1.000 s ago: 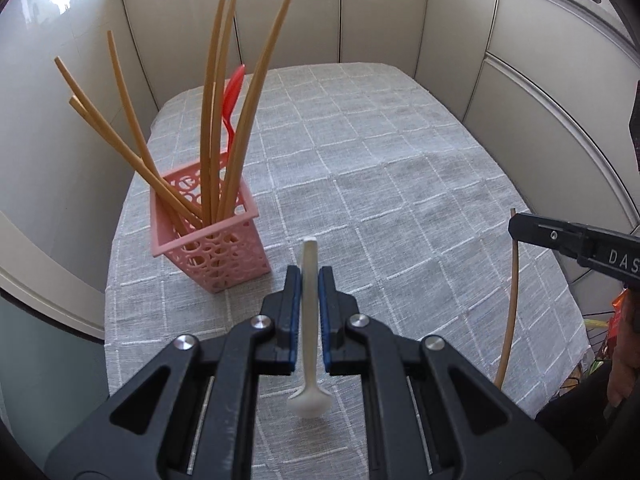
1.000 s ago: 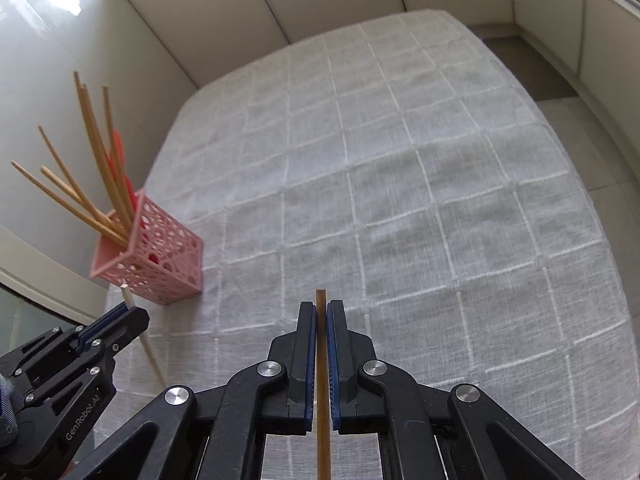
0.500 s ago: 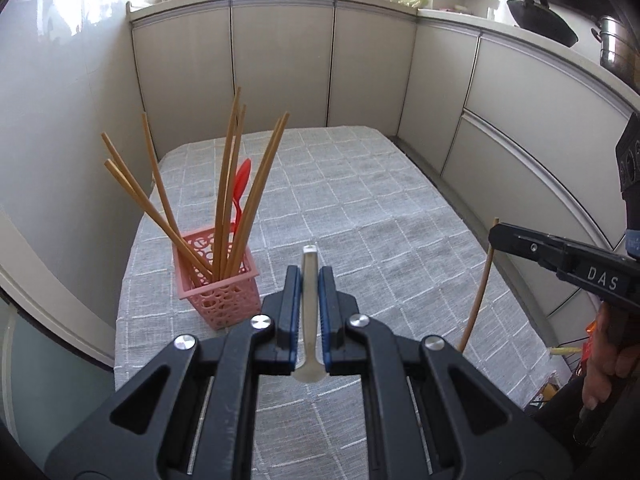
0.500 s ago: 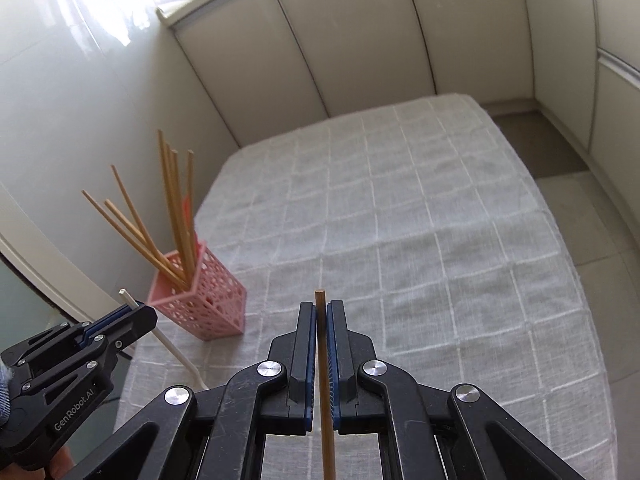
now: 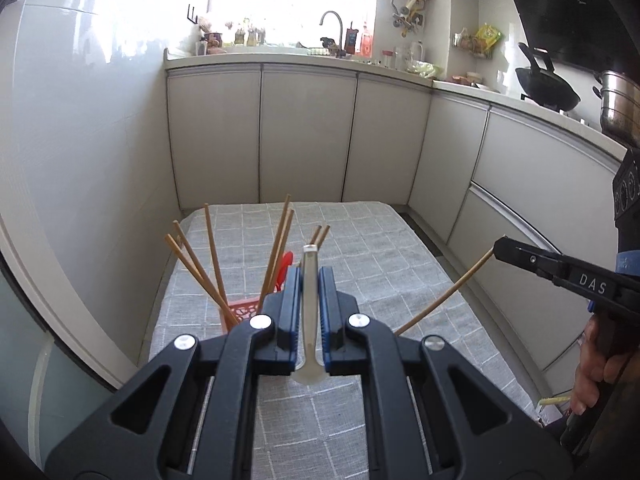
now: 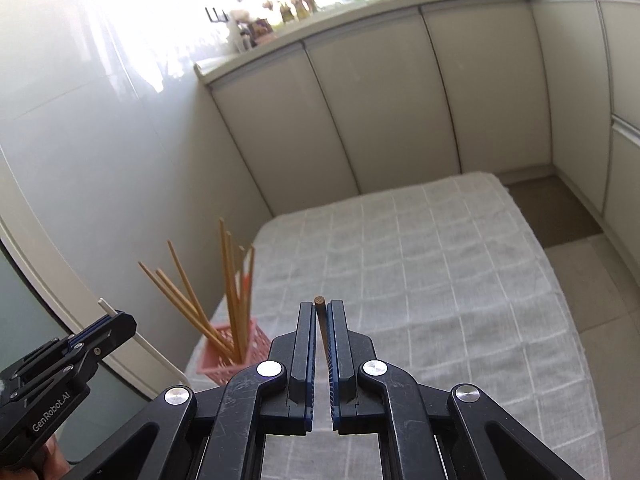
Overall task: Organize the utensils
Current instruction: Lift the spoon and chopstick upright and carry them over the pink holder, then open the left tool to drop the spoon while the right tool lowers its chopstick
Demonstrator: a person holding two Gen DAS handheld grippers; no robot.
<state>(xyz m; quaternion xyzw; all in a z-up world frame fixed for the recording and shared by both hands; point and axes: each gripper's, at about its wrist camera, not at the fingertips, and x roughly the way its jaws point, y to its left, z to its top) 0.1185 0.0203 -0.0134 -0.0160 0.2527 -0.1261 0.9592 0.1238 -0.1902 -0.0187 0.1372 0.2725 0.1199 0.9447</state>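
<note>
My left gripper (image 5: 309, 276) is shut on a white plastic spoon (image 5: 309, 300), handle forward and bowl hanging below the jaws, raised above the grey checked tablecloth (image 5: 380, 256). Just past it stands the pink perforated basket (image 5: 244, 312) with several wooden chopsticks (image 5: 212, 256) and a red utensil (image 5: 285, 264) upright in it. My right gripper (image 6: 319, 307) is shut on a single wooden chopstick (image 6: 322, 328); in the left wrist view that gripper (image 5: 500, 246) is at the right with the chopstick (image 5: 444, 294) slanting down. The basket (image 6: 236, 356) lies left of the right gripper.
Grey cabinet doors (image 5: 308, 136) run along the far end and right side of the table. A glossy white wall (image 5: 80, 140) lies close to the basket on the left. A countertop with a tap (image 5: 332, 20), wok (image 5: 546, 86) and pot (image 5: 618, 100) is above the cabinets. Tiled floor (image 6: 600, 280) shows right of the table.
Both grippers have risen and tilted up toward level with their utensils still clamped; the basket and table now sit lower and farther off, and the counter has come into view.
</note>
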